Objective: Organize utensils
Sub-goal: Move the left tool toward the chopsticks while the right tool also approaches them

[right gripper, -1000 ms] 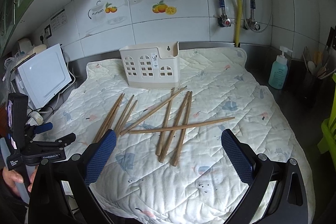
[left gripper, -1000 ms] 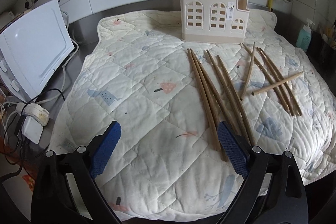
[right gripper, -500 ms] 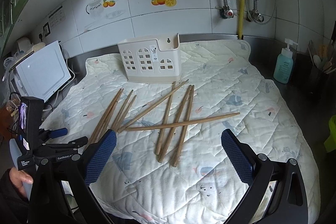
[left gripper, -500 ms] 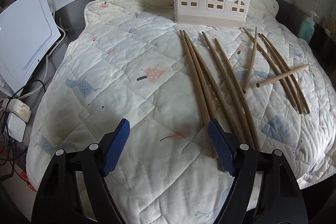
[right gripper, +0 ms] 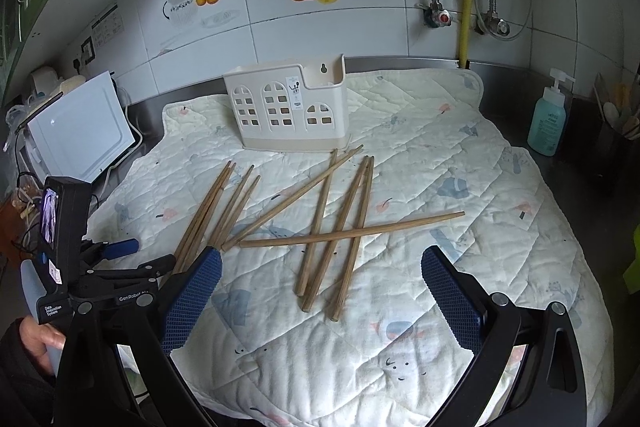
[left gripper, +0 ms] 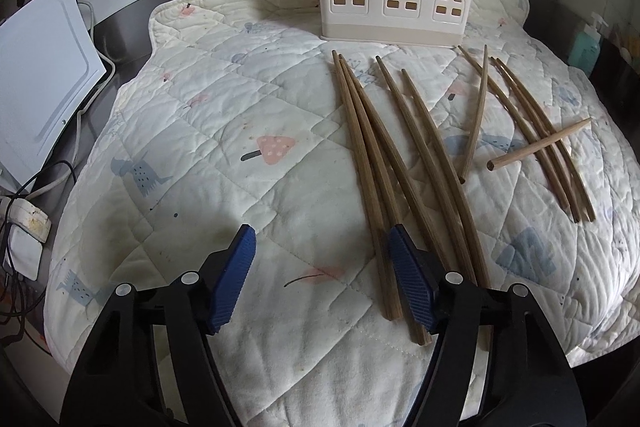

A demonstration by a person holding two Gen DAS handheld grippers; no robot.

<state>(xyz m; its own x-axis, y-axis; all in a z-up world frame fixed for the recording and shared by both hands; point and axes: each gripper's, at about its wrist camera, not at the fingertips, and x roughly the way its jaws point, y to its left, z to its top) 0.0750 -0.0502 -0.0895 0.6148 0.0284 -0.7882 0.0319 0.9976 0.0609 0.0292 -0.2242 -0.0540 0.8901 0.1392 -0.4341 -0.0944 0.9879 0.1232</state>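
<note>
Kitchen counter, tiled wall behind, a quilted mat (left gripper: pixel 208 155) laid over the steel top. Wooden chopsticks (left gripper: pixel 380 163) lie loose on the mat in two rough groups in front of the cream utensil holder (left gripper: pixel 394 3), which stands upright at the mat's far edge and, as far as can be seen, holds nothing yet.

Left gripper (left gripper: pixel 320 273): jaws apart but have just been closing in; nothing lies between them, and its right-hand pad sits over the near ends of the left group of chopsticks. Right gripper (right gripper: pixel 320 303): jaws wide apart, nothing between them, hanging short of the crossed group (right gripper: pixel 340 227).

Judgement: the first pickup is in hand. The next move calls for shifting the left gripper sideways so a chopstick falls between the pads before they shut.

Only the right wrist view shows the left gripper from outside, with the person's hand (right gripper: pixel 38 341) on its handle, and a soap bottle (right gripper: pixel 547 121).
</note>
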